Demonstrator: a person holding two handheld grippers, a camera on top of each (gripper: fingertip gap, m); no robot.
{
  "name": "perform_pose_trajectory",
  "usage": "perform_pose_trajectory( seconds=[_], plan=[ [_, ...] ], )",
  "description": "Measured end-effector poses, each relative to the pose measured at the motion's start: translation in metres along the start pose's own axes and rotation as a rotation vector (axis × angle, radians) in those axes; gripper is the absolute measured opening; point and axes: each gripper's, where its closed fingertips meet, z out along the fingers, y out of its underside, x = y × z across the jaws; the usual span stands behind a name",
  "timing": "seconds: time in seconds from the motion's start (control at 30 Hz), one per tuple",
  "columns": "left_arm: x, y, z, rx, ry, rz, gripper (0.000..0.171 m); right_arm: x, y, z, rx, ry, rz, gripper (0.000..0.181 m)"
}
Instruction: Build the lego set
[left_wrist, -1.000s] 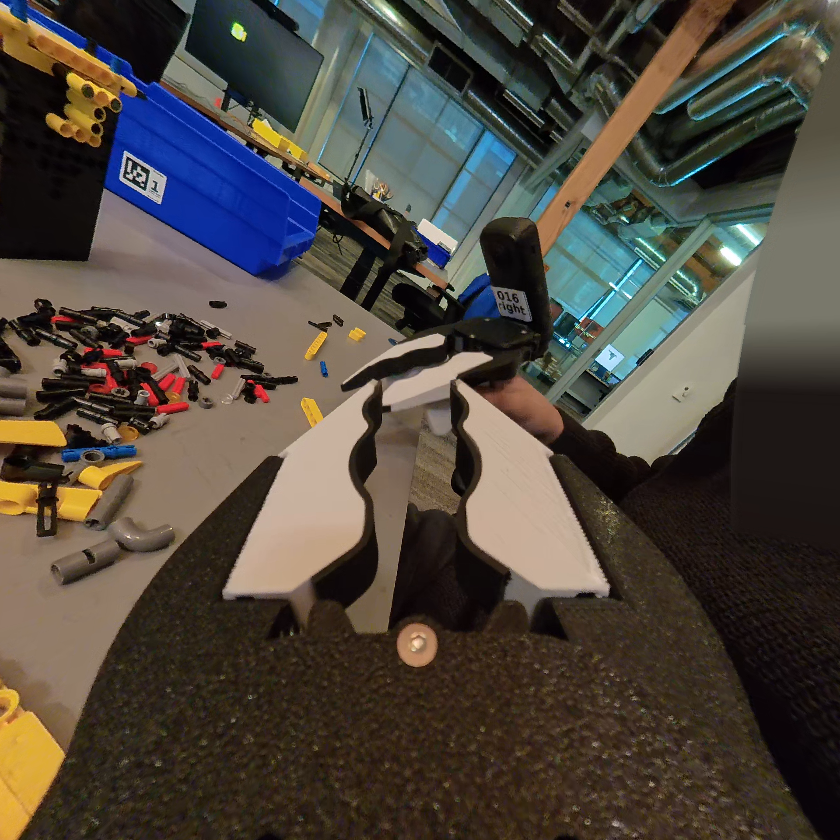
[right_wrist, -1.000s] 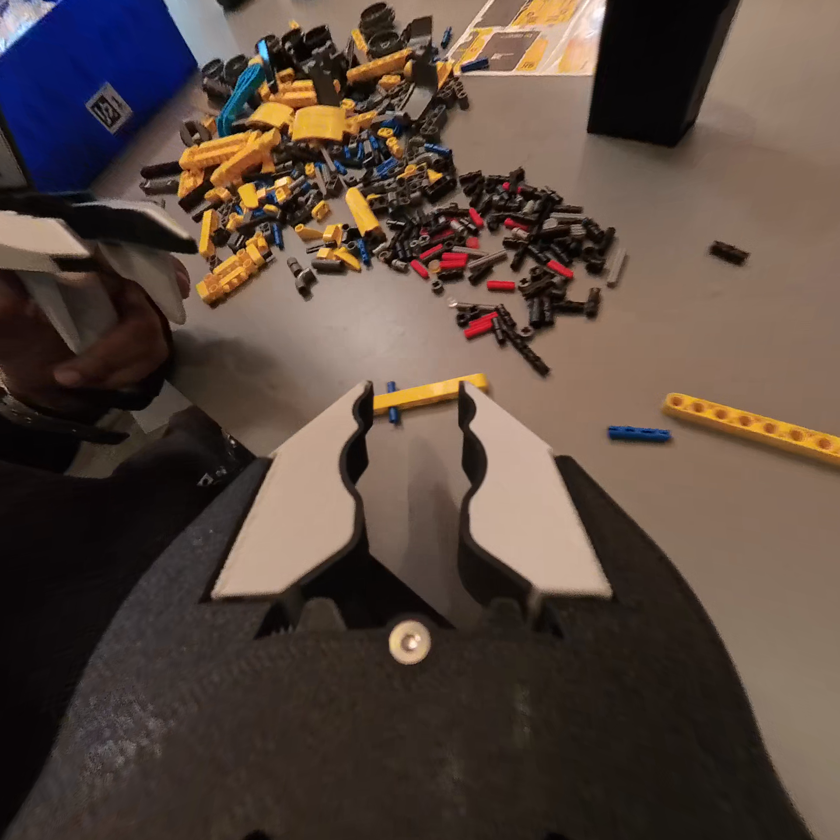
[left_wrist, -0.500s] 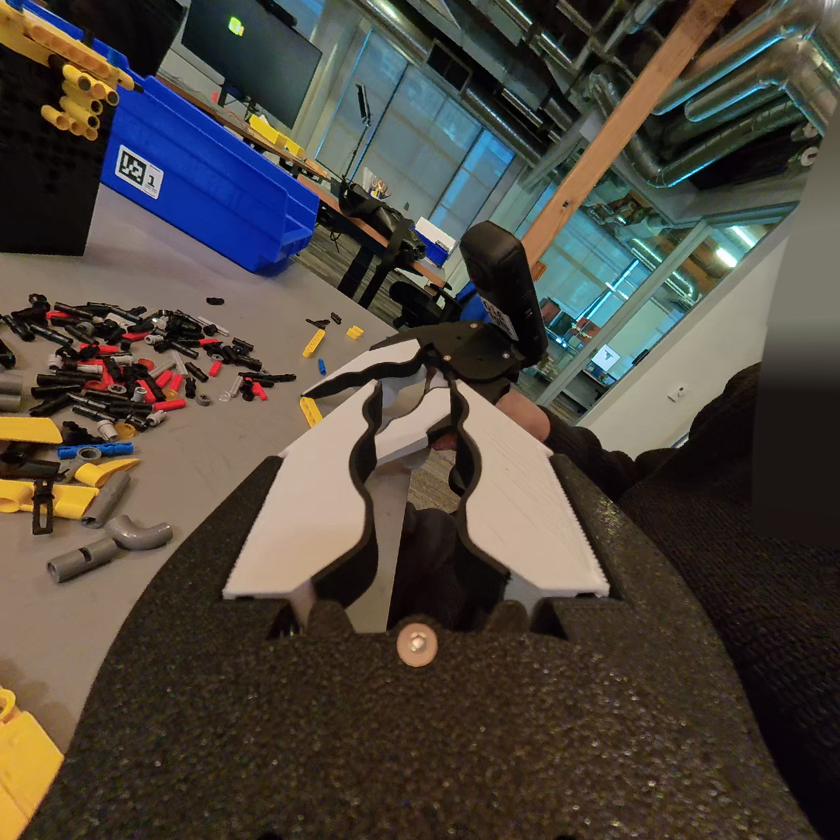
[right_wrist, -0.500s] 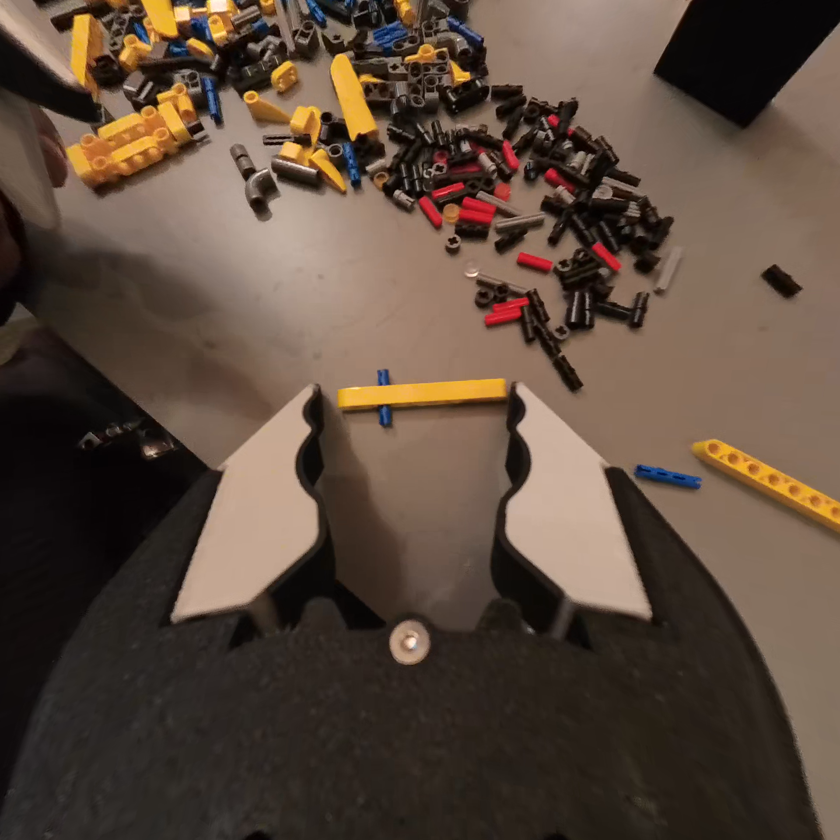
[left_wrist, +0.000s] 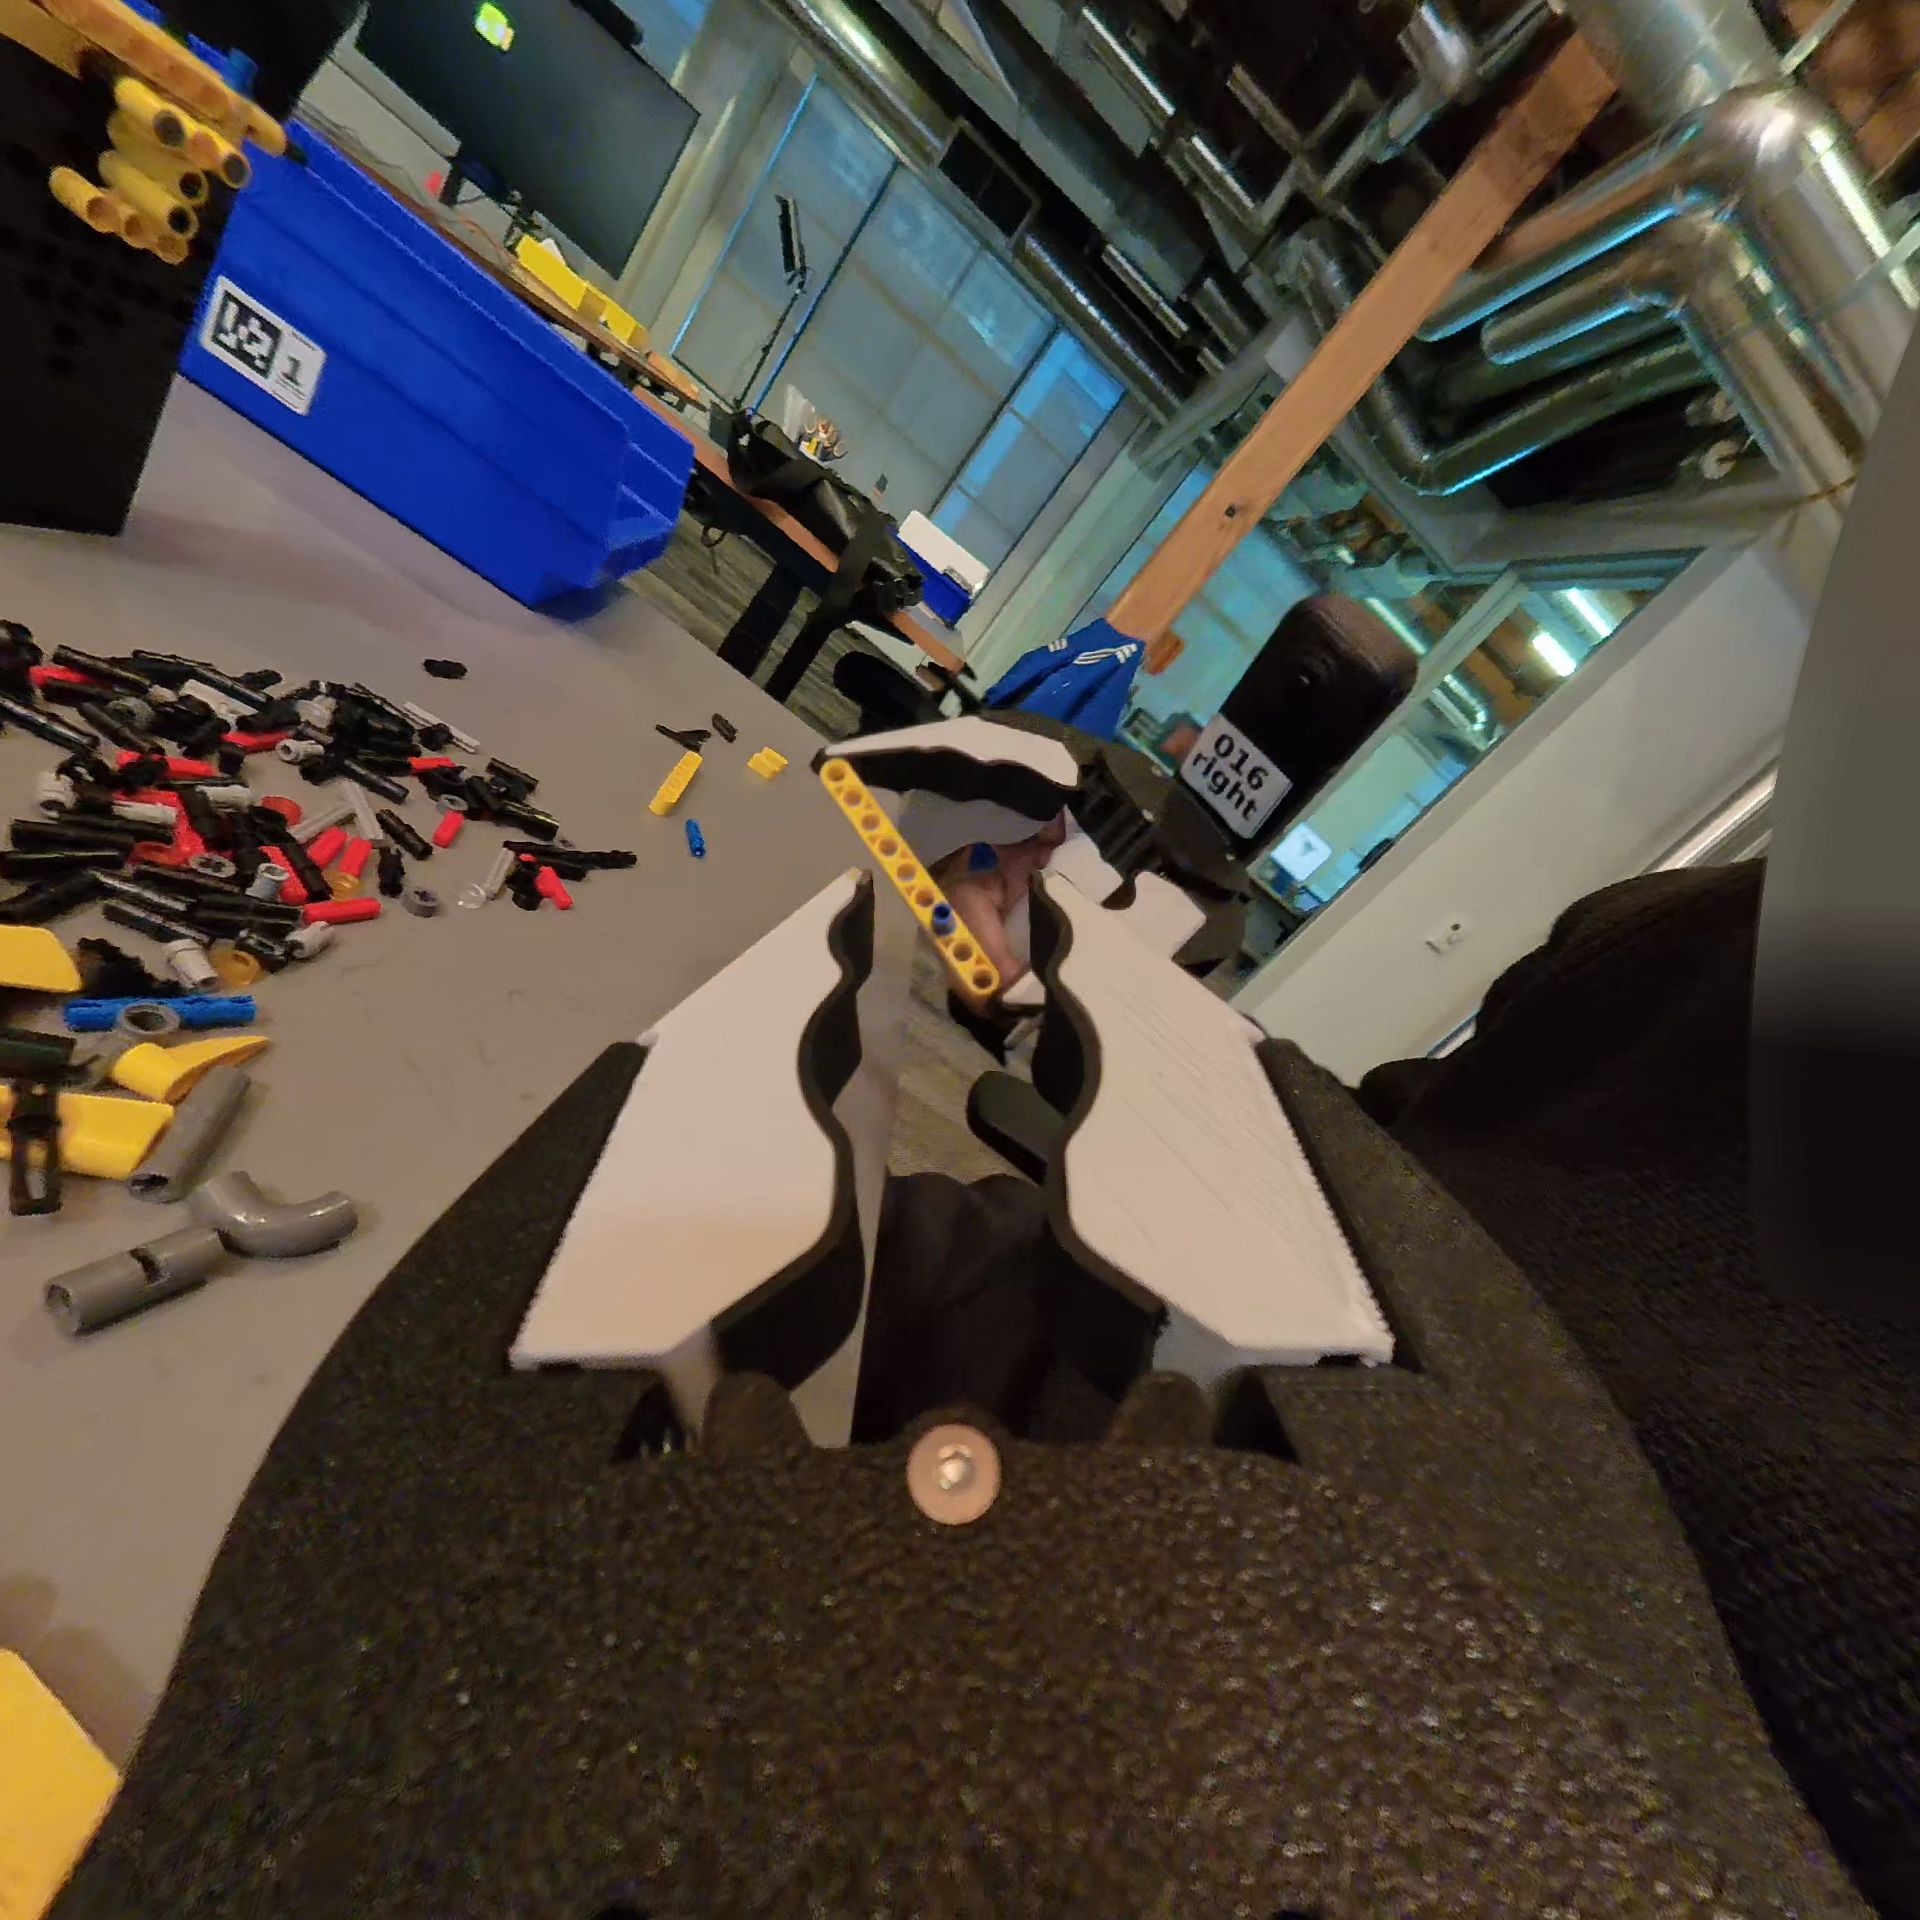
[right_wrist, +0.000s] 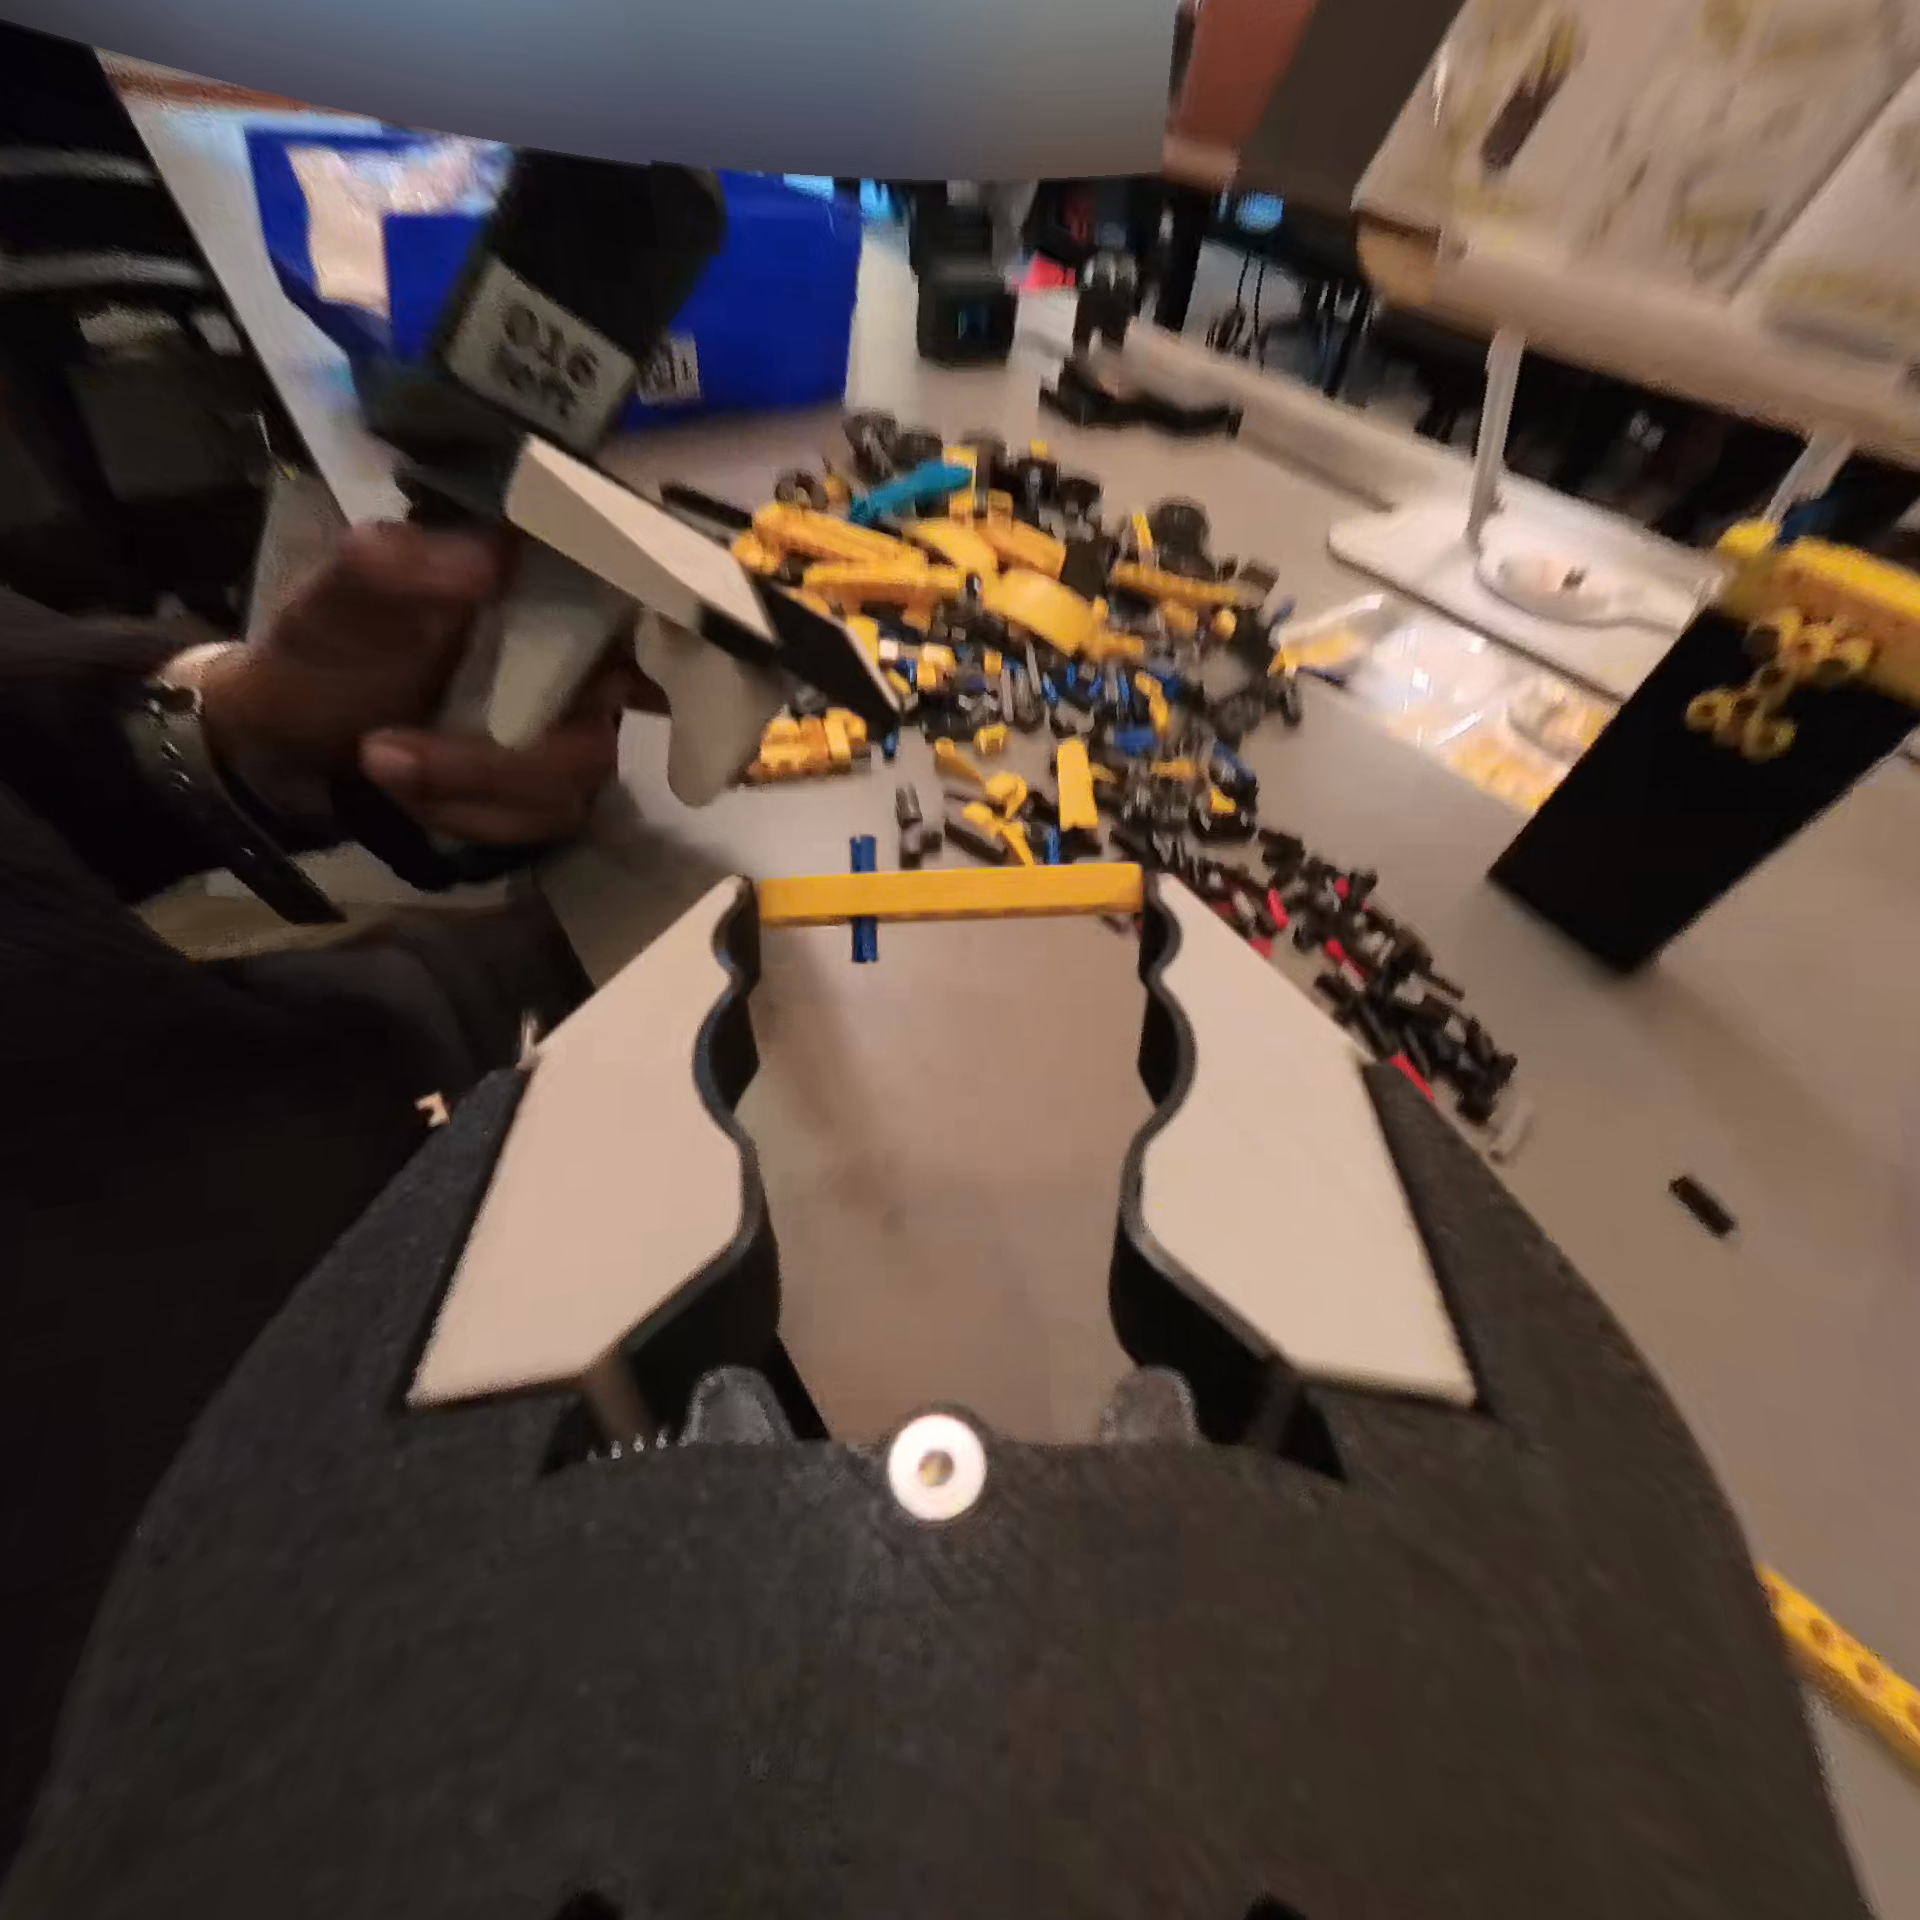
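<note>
My right gripper (right_wrist: 948, 899) is shut on a yellow holed beam (right_wrist: 987, 894), gripped end to end between its fingertips, with a blue pin (right_wrist: 862, 914) stuck through it near the left end. It holds the beam in the air above the grey table (right_wrist: 935, 1143). In the left wrist view the beam (left_wrist: 894, 862) and its pin (left_wrist: 941, 914) hang slanted just beyond the tips of my left gripper (left_wrist: 951, 904), which is open and empty. A hand holds the left gripper (right_wrist: 800, 727) up at the left of the right wrist view.
Loose black, red, blue and yellow pieces (left_wrist: 208, 831) are spread on the table; a bigger yellow pile (right_wrist: 987, 582) lies farther off. A blue bin (left_wrist: 436, 416) and a black block with a yellow assembly (right_wrist: 1725, 769) stand behind. Another long yellow beam (right_wrist: 1849, 1683) lies at right. The gap from one gripper's tips to the other's is roughly 5 cm.
My right gripper has closed on the ends of the yellow beam and lifted it off the table, tilting up and bringing it in front of my left gripper. The left gripper has hardly moved.
</note>
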Motion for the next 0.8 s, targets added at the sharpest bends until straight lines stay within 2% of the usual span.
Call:
perform_pose_trajectory(
  seconds=[0.13, 0.23, 0.4, 0.63, 0.8],
  plan=[
    [0.006, 0.007, 0.004, -0.04, 0.075, -0.114, 0.03, 0.0, -0.006, -0.002, 0.038, 0.014, -0.024, 0.074],
    [0.005, 0.023, 0.014, -0.124, 0.057, -0.169, 0.03, -0.002, -0.001, 0.001, 0.019, 0.021, -0.059, 0.074],
    [0.001, 0.036, 0.023, -0.185, -0.023, -0.101, 0.029, -0.003, 0.007, 0.004, -0.007, 0.024, -0.095, 0.074],
    [-0.009, 0.042, 0.027, -0.219, -0.103, -0.086, 0.025, 0.001, 0.024, 0.006, -0.068, 0.01, -0.089, 0.074],
    [-0.02, 0.059, 0.031, -0.315, -0.193, -0.046, 0.025, 0.002, 0.043, 0.007, -0.172, -0.026, -0.087, 0.074]
  ],
)
